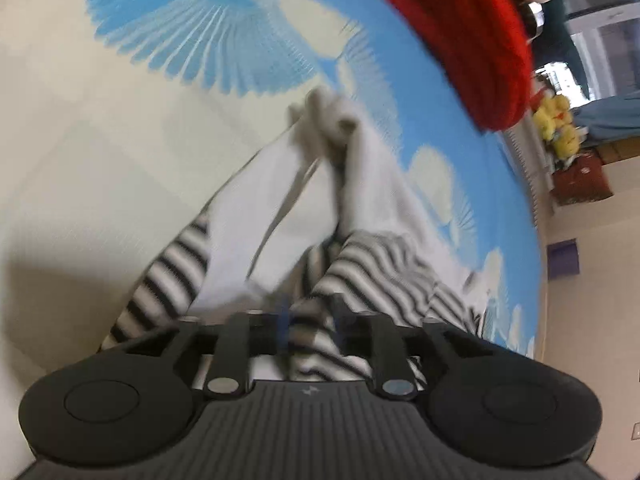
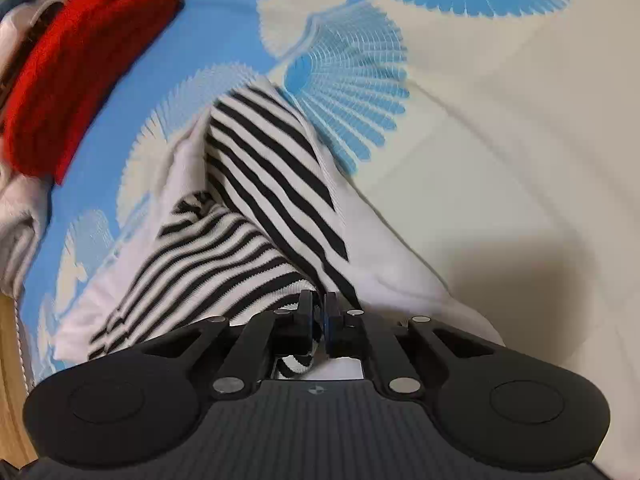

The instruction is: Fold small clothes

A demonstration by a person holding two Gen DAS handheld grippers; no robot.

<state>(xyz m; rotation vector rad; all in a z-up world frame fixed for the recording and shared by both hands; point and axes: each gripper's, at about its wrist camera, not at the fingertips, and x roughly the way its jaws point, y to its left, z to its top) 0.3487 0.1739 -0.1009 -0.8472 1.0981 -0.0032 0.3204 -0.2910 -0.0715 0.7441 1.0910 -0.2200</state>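
A small garment (image 1: 280, 216) of white cloth with black-and-white striped parts hangs bunched over the bed, blurred in the left wrist view. My left gripper (image 1: 310, 320) has striped cloth between its fingers, with a gap still between the pads. In the right wrist view the garment (image 2: 264, 200) drapes forward, its striped panel on top of the white cloth. My right gripper (image 2: 318, 320) is shut on the striped edge of the garment.
The bed sheet (image 2: 500, 120) is cream with blue fan patterns. A red knit garment (image 2: 80, 68) lies at the bed's edge, and shows in the left wrist view (image 1: 460, 32) too. Yellow soft toys (image 1: 558, 124) and a red box (image 1: 584, 176) stand on the floor beyond.
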